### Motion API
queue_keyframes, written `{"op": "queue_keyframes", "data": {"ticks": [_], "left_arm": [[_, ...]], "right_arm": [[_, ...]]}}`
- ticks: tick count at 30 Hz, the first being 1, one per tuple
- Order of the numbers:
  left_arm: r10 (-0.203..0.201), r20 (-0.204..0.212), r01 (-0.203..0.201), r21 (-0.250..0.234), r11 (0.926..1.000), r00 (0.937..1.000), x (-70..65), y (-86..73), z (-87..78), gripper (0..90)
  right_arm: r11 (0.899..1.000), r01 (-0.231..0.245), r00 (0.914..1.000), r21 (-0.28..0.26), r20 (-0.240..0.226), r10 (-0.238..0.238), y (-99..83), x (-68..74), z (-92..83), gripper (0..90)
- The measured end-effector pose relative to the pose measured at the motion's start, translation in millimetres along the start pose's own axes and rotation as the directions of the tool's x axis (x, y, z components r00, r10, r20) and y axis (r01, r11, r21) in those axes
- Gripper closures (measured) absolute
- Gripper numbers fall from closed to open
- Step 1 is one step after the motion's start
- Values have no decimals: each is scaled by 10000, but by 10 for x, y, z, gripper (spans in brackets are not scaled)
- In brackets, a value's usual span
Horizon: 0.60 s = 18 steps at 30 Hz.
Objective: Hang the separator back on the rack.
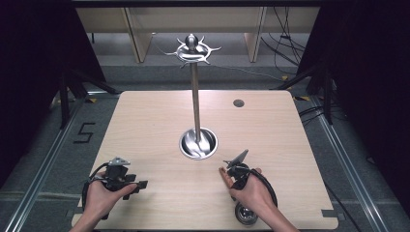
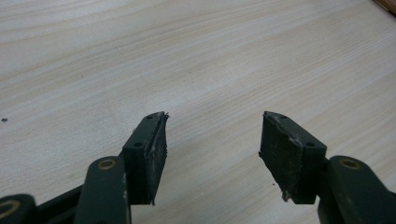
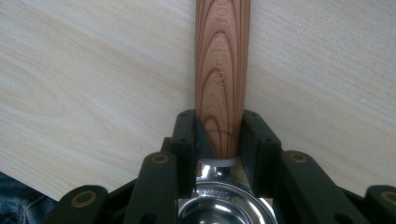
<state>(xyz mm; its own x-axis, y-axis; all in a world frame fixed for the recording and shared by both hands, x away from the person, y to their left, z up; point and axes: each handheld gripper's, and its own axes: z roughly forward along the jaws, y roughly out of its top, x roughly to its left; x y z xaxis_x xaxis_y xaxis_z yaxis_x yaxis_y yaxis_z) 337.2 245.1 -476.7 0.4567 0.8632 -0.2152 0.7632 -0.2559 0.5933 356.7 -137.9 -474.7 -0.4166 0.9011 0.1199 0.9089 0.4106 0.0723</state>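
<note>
A utensil with a reddish wooden handle point(image 3: 222, 70) and a shiny metal cup point(image 3: 224, 210) is clamped in my right gripper point(image 3: 219, 135). Both pads press the handle just above its metal collar. In the high view the right gripper point(image 1: 235, 180) is near the table's front right, and the metal cup point(image 1: 246, 214) shows under the wrist at the table edge. My left gripper point(image 1: 141, 184) rests at the front left. Its jaws point(image 2: 212, 144) stand open over bare wood with nothing between them.
A tall metal stand point(image 1: 196, 101) rises from a round steel base point(image 1: 198, 143) at the table's middle, with a ring of hooks point(image 1: 192, 48) on top. A small grey disc point(image 1: 238, 103) sits in the light wooden table point(image 1: 145, 121) at the far right.
</note>
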Motion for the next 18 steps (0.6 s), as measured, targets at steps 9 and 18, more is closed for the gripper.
{"op": "queue_keyframes", "data": {"ticks": [9,18], "left_arm": [[88,64,-89,79,9999,9999,4,4,-11,405],[98,128,-98,42,9999,9999,5,3,-7,405]], "right_arm": [[9980,572,9984,-260,-4,-573,-23,-35,-52,699],[9935,789,9968,-822,-38,-795,-54,-106,-149,699]]}}
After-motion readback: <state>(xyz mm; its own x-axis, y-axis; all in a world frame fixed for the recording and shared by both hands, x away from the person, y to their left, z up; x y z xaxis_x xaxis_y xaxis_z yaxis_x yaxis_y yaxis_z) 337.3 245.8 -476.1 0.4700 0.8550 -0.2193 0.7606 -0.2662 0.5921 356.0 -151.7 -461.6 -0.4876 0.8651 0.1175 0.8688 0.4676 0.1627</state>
